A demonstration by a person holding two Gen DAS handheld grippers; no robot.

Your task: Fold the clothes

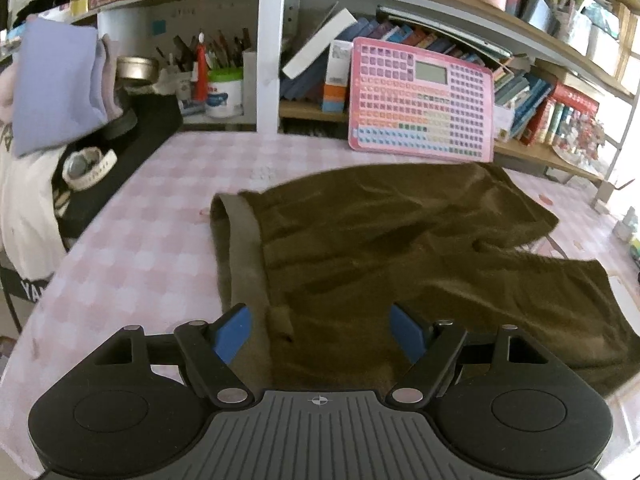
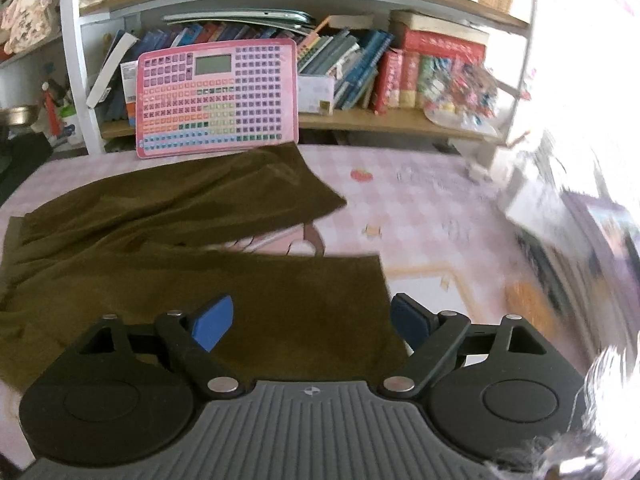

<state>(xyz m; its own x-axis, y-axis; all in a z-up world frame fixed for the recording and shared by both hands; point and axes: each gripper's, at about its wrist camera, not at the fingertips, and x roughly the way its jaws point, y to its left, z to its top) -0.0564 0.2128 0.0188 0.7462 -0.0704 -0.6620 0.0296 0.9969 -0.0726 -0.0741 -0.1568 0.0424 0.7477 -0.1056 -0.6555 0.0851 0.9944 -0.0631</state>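
Olive-brown shorts (image 1: pixel 400 248) lie spread flat on the pink checked table (image 1: pixel 140 240), waistband to the left and two legs running right. My left gripper (image 1: pixel 320 332) hovers open over the near end of the waistband (image 1: pixel 246 256), nothing between its blue pads. In the right wrist view the same shorts (image 2: pixel 180 280) fill the left half. My right gripper (image 2: pixel 314 324) is open above the hem of the near leg (image 2: pixel 360 300), its blue pads clear of the cloth.
A pink keyboard toy (image 1: pixel 420 100) leans on the bookshelf (image 2: pixel 360 120) behind the shorts. Folded lilac cloth (image 1: pixel 56 84), a black mat with a white watch (image 1: pixel 90 166) and jars stand at the left. Blurred clutter (image 2: pixel 560 240) lines the table's right edge.
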